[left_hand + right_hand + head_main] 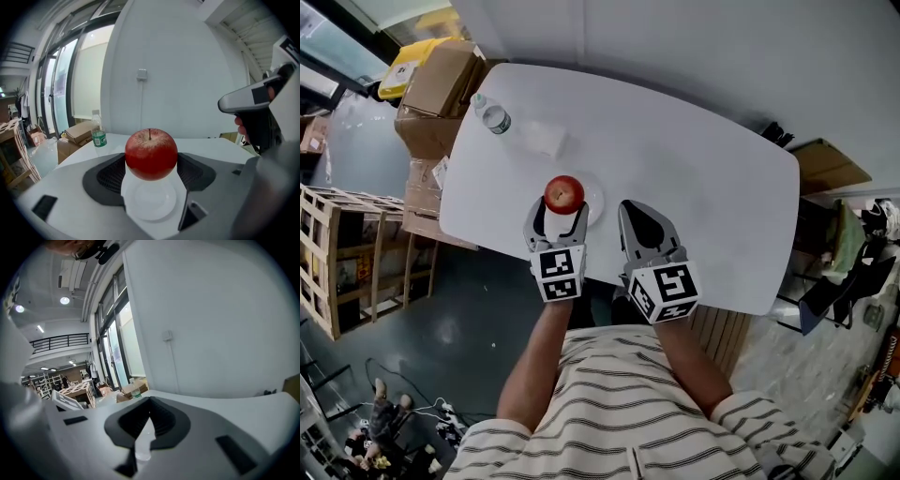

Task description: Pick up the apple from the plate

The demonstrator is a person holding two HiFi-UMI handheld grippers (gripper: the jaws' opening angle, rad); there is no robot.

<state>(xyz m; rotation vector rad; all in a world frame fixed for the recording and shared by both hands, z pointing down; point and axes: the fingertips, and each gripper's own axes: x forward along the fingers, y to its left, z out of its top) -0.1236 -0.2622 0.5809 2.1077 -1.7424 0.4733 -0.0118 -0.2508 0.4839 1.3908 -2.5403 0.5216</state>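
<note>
A red apple sits between the jaws of my left gripper, which is shut on it. It is held just above a small white plate near the front edge of the white table. In the left gripper view the plate shows bare under the apple. My right gripper hovers just right of the plate. Its jaws are shut with only a thin slit between them and hold nothing.
A water bottle stands at the table's far left corner, with a pale flat object beside it. Cardboard boxes and wooden pallets are on the floor to the left. Another box is at the right.
</note>
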